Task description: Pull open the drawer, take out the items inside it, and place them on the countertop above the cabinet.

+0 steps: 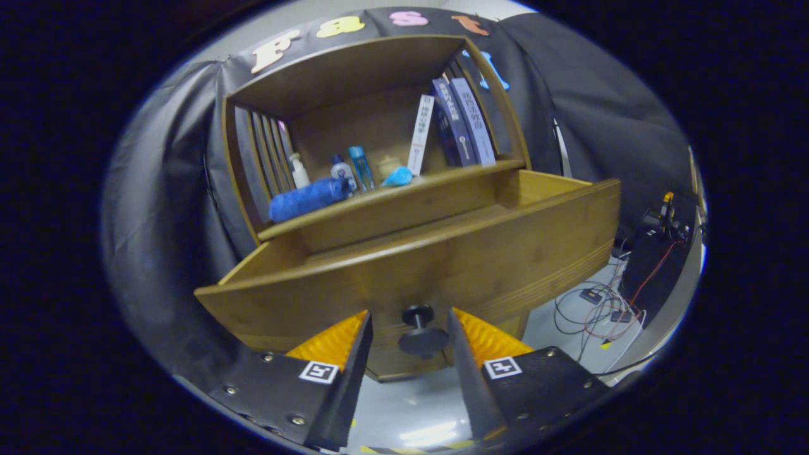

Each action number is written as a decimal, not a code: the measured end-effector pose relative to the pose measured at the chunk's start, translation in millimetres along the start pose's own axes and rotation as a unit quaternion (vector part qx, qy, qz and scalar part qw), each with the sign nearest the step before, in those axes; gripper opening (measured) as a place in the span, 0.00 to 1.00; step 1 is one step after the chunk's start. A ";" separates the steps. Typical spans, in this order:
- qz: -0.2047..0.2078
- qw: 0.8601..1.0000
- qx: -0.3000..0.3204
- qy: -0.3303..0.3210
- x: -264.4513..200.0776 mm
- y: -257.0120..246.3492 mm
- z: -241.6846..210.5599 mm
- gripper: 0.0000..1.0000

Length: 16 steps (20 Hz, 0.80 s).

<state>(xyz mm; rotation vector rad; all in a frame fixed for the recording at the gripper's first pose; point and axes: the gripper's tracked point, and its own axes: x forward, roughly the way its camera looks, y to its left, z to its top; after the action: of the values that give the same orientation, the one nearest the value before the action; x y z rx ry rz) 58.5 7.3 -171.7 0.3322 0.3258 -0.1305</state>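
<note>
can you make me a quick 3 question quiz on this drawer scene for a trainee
1. True or false: the drawer is pulled out from the cabinet.
2. The knob sits: A) between the fingers of the gripper, B) far beyond them, C) on the countertop.
3. Fill in: the rolled blue cloth lies on the ____, near the small bottles.

Key
1. True; its front stands well forward of the cabinet.
2. A; the fingers flank the knob with gaps on both sides, so the gripper is open.
3. countertop
</note>
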 end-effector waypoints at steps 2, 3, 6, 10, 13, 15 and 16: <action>0.003 0.999 -0.006 -0.033 -6.9 8.2 24.8 0.64; 0.004 0.999 -0.011 -0.048 -8.9 12.6 40.0 0.67; 0.013 0.996 -0.032 -0.078 -11.9 28.5 81.1 0.71; 0.044 0.988 -0.053 -0.140 12.2 54.6 148.5 0.71; 0.064 0.985 -0.061 -0.149 44.5 61.1 178.8 0.72; 0.075 0.985 -0.060 -0.143 72.0 59.8 190.8 0.72; 0.079 0.986 -0.058 -0.134 86.2 57.2 193.2 0.72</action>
<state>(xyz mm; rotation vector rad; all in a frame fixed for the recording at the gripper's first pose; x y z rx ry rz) 206.1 -11.1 -10.7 0.2198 0.0403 0.0003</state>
